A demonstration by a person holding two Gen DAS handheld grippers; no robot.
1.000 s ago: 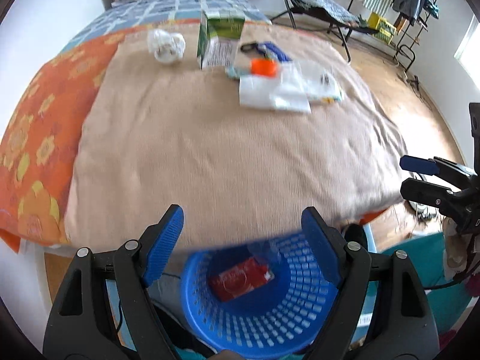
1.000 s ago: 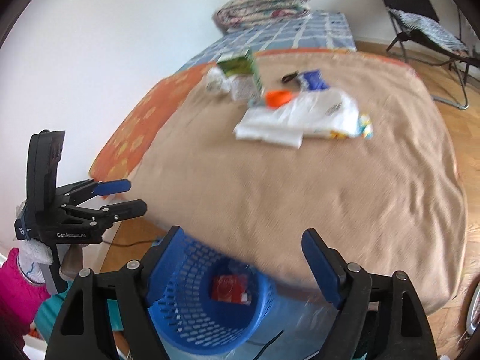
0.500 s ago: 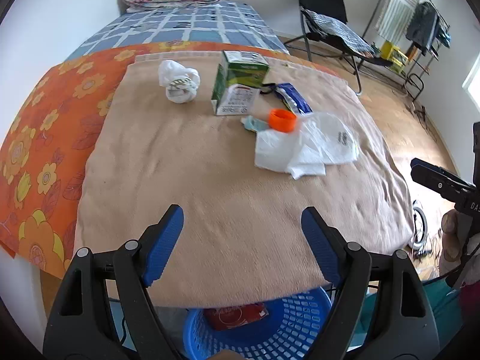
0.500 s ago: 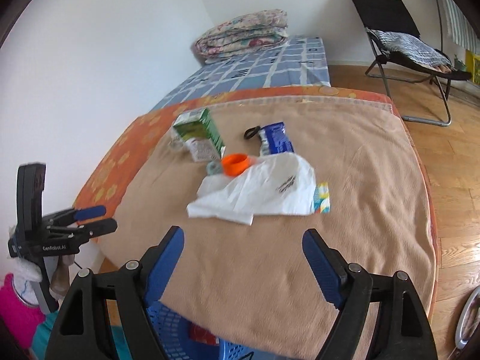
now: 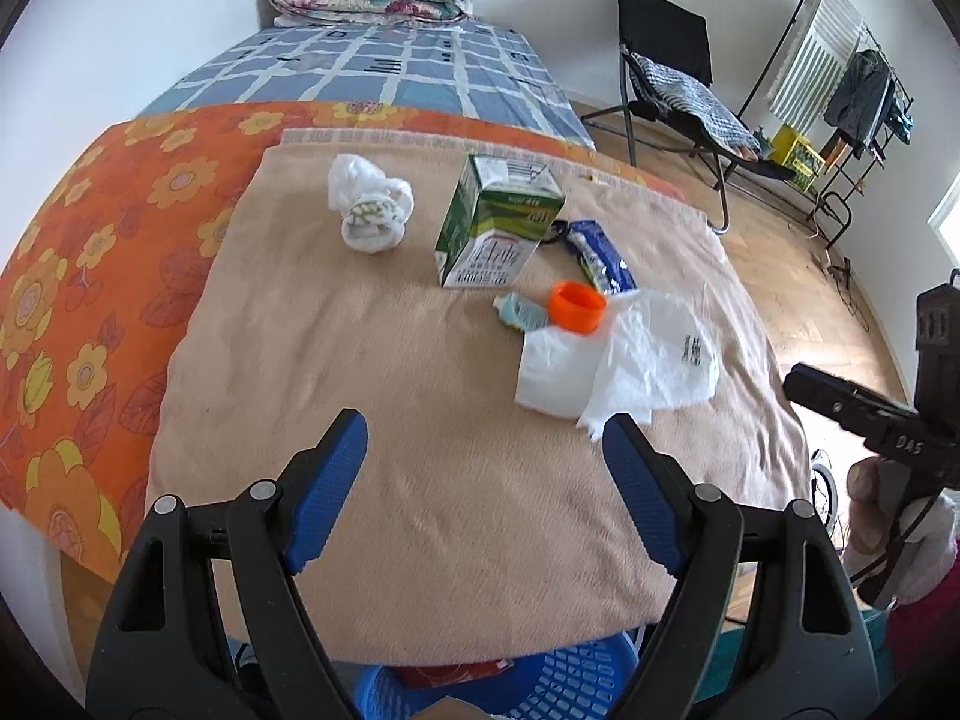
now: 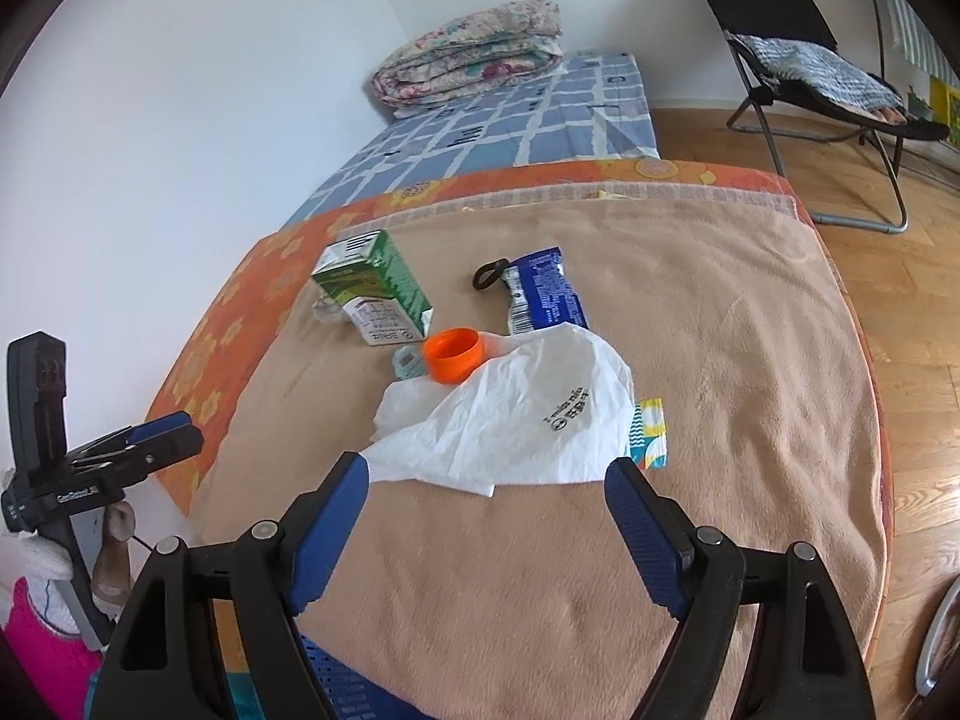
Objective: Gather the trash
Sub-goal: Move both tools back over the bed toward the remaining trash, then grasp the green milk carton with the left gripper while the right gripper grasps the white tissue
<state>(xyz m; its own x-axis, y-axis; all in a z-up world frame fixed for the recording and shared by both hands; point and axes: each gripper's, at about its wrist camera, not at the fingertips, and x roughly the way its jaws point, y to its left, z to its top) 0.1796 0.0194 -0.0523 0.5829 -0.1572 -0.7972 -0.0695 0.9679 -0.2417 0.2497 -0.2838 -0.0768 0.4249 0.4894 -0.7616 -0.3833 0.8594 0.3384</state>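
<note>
- Both views now look out across the bed where a second ago they looked down into the blue basket (image 5: 540, 687); only its rim shows now, under the near edge of the beige blanket (image 5: 420, 480), with a red wrapper (image 5: 456, 673) already in it.
- My left gripper (image 5: 485, 483) and right gripper (image 6: 480, 510) are both spread wide with nothing between the blue pads.
- Nearest trash is the white plastic bag (image 6: 516, 426), flat and crumpled, just past my right fingertips; I judge a low pinch on a raised fold works best.
- Touching its far edge sits the orange cap (image 6: 453, 354), open side up.
- Beyond lie the blue wrapper (image 6: 543, 297), long axis running away from me, and the green carton (image 5: 498, 222), on its side, its base towards me.
- Farthest, apart to the left, is a balled white wad (image 5: 369, 210).
</note>
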